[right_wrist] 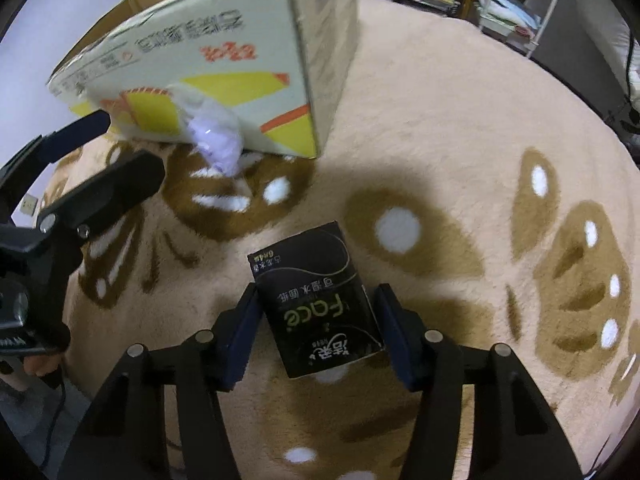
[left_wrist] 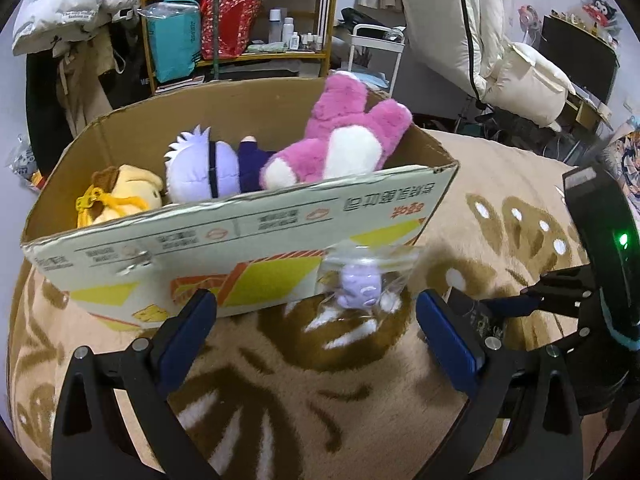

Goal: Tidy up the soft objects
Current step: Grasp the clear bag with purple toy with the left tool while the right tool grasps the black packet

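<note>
A black tissue pack (right_wrist: 320, 300) lies on the beige patterned blanket (right_wrist: 440, 128). My right gripper (right_wrist: 318, 294) points down over it, its blue pads touching both long sides. In front of the cardboard box (left_wrist: 280, 224) lies a small purple toy in a clear bag (left_wrist: 360, 284), leaning on the box's front wall. My left gripper (left_wrist: 316, 300) stands open just short of that toy, with nothing between its fingers. Inside the box lie a pink plush (left_wrist: 344, 136), a white-haired doll (left_wrist: 200, 168) and a yellow plush (left_wrist: 124, 196).
The right gripper's body (left_wrist: 592, 280) shows at the right of the left wrist view. Behind the box stand a yellow shelf (left_wrist: 240, 20) with bags and bottles, a white cart (left_wrist: 376, 52) and hanging coats (left_wrist: 460, 20). Bare blanket stretches to the right of the box.
</note>
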Demonstrator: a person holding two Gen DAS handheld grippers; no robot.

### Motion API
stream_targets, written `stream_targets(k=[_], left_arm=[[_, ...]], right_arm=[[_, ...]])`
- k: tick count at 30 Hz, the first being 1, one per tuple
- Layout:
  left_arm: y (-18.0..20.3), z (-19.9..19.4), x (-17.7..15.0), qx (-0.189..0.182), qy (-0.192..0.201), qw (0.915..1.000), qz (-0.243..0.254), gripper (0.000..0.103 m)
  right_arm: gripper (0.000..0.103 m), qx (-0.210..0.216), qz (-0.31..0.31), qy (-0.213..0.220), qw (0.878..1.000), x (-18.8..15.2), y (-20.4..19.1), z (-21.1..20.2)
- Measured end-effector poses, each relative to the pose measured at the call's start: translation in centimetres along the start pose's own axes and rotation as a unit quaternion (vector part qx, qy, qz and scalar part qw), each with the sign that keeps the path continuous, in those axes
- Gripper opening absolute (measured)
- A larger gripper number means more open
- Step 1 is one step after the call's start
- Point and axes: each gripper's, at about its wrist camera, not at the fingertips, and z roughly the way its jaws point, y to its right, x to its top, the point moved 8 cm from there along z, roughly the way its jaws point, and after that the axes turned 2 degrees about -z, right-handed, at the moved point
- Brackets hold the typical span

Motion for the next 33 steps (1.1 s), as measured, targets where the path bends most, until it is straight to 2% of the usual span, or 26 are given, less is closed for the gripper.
stream_targets(k=[7,15,23,25,30,33], left_arm=[[1.2,1.0,0.1,-0.007,-0.005,0.9999,0.006,0.099],[2.1,2.4,0.1,-0.006,-0.016,0.9998,0.012,0.099],[2.0,3.5,0.0,0.004,-0.027,0.9994,-0.023,0.099],[2.0,3.8,-0.1,0.006,-0.032,0.9990,-0.029,0.096],[1.8,4.4,-0.7,0.012,-0.051,0.9980,-0.035,0.072],[1.7,4.5,-0.8,0.010,-0.056,0.9977,-0.038,0.067]], right_arm=[[0.059,-0.008,0.039,0.017,0.999,0.3,1.8,-0.5],[0.059,-0.022,0.043,0.006,0.999,0.8,3.0,0.4],[0.059,-0.021,0.043,0.000,0.999,0.8,2.9,0.8],[0.059,-0.022,0.042,-0.001,0.999,1.0,2.9,1.0],[0.059,-0.023,0.041,-0.002,0.999,0.9,2.7,1.0],[0.059,-0.023,0.041,-0.002,0.999,0.9,2.8,1.0]])
